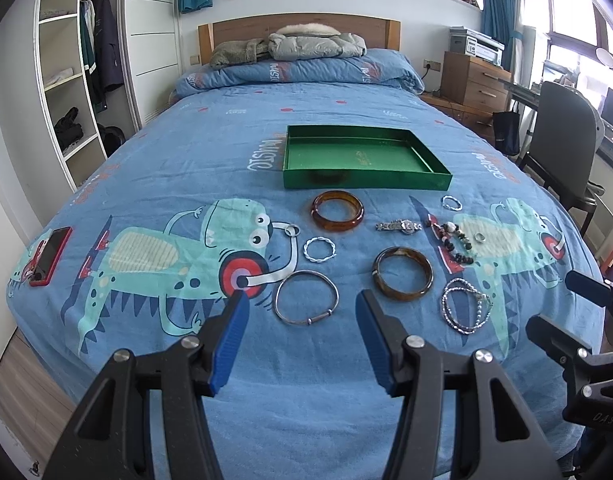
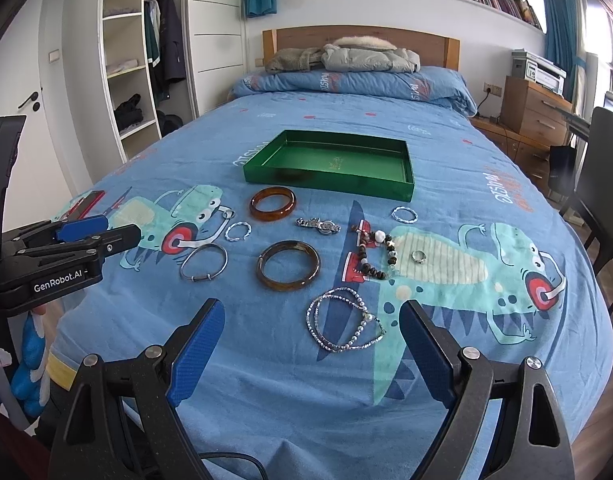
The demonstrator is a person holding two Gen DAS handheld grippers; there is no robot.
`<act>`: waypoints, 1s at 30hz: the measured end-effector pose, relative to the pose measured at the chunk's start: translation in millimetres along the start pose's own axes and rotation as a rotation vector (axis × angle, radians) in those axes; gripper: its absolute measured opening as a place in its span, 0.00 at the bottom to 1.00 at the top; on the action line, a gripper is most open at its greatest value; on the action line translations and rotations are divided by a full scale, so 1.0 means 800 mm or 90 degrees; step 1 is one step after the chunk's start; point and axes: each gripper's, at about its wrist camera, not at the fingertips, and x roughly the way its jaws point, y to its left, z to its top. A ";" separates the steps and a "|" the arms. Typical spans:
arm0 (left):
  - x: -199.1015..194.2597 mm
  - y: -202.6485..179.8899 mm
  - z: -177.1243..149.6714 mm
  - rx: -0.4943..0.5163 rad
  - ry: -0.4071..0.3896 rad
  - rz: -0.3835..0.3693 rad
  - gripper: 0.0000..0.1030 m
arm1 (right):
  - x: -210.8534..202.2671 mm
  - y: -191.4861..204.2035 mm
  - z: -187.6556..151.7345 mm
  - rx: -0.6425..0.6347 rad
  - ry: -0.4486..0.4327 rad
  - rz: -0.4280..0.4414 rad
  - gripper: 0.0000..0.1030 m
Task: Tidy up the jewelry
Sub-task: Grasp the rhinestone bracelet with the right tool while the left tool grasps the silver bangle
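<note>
An empty green tray [image 1: 366, 185] [image 2: 328, 179] lies mid-bed. In front of it lie two amber bangles [image 1: 337, 211] [image 1: 402, 273], a silver bangle [image 1: 306, 298], a twisted silver ring bracelet [image 1: 319, 249], a watch [image 1: 399, 225], a dark bead bracelet [image 1: 454, 240], a silver bead necklace [image 1: 464, 306] [image 2: 344, 324] and small rings [image 1: 480, 237]. My left gripper [image 1: 302, 300] is open and empty, just before the silver bangle. My right gripper [image 2: 312, 308] is open and empty, around the near side of the bead necklace.
A red phone [image 1: 50, 256] lies at the bed's left edge. Folded coats [image 1: 290, 46] sit on the pillow. A wardrobe [image 1: 70, 72] stands left; a drawer chest [image 1: 476, 80] and chair [image 1: 558, 152] stand right.
</note>
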 end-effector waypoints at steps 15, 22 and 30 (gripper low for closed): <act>0.083 -0.001 -0.005 -0.001 0.128 -0.098 0.52 | 0.083 -0.018 -0.007 0.007 0.132 0.033 0.86; 0.138 -0.010 -0.003 0.003 0.190 -0.121 0.52 | 0.141 -0.035 -0.005 0.008 0.198 0.036 0.86; 0.184 -0.014 -0.007 0.010 0.241 -0.121 0.51 | 0.190 -0.035 -0.006 -0.012 0.254 0.034 0.86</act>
